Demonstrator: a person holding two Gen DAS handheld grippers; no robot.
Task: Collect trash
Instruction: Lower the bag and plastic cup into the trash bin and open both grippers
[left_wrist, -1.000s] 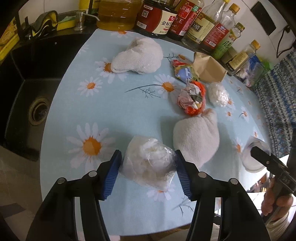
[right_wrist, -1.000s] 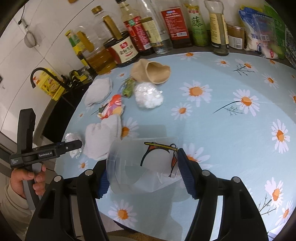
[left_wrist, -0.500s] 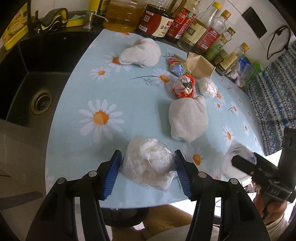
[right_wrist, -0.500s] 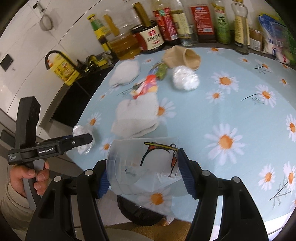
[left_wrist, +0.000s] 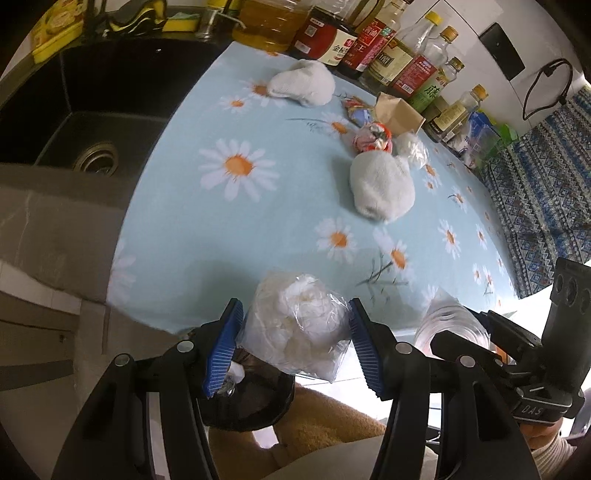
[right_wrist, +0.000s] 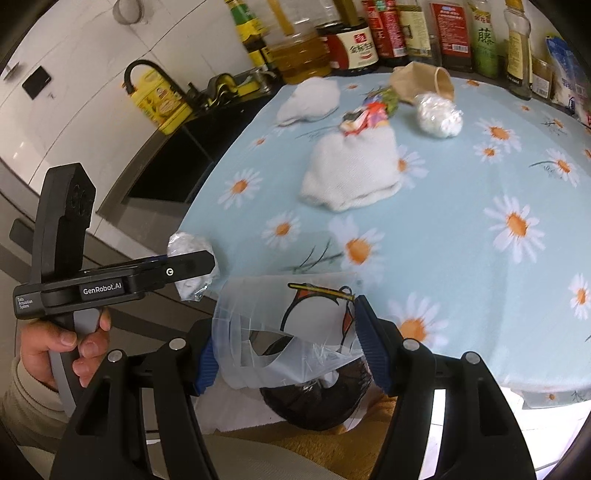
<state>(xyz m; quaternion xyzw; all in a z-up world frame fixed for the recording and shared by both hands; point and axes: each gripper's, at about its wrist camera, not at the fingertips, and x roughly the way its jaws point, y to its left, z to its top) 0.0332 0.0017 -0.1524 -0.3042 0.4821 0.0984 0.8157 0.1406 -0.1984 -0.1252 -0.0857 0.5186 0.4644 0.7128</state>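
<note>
My left gripper (left_wrist: 293, 341) is shut on a clear plastic bag of white crumpled tissue (left_wrist: 299, 332), held past the table's near edge above a dark round bin (left_wrist: 245, 402). My right gripper (right_wrist: 286, 349) is shut on a clear plastic cup with a penguin print (right_wrist: 291, 328), also past the edge over the same bin (right_wrist: 317, 402). Each gripper shows in the other's view: the right one (left_wrist: 458, 341) with the cup (left_wrist: 447, 319), the left one (right_wrist: 192, 267) with its bag (right_wrist: 188, 245). On the table lie a crumpled red wrapper (left_wrist: 373, 138), another tissue bag (left_wrist: 412, 147) and a brown paper bag (left_wrist: 397, 112).
Two white cloths (left_wrist: 382, 184) (left_wrist: 303, 83) lie on the daisy tablecloth (left_wrist: 236, 206). Sauce and oil bottles (left_wrist: 380, 44) line the far edge. A black sink (left_wrist: 85, 125) is to the left. A hand (right_wrist: 62, 347) holds the left gripper's handle. A patterned blue fabric (left_wrist: 543, 192) is at right.
Both grippers have drawn back across the table toward its near edge, carrying the tissue bag and the cup. The dark bin has come into view beneath them.
</note>
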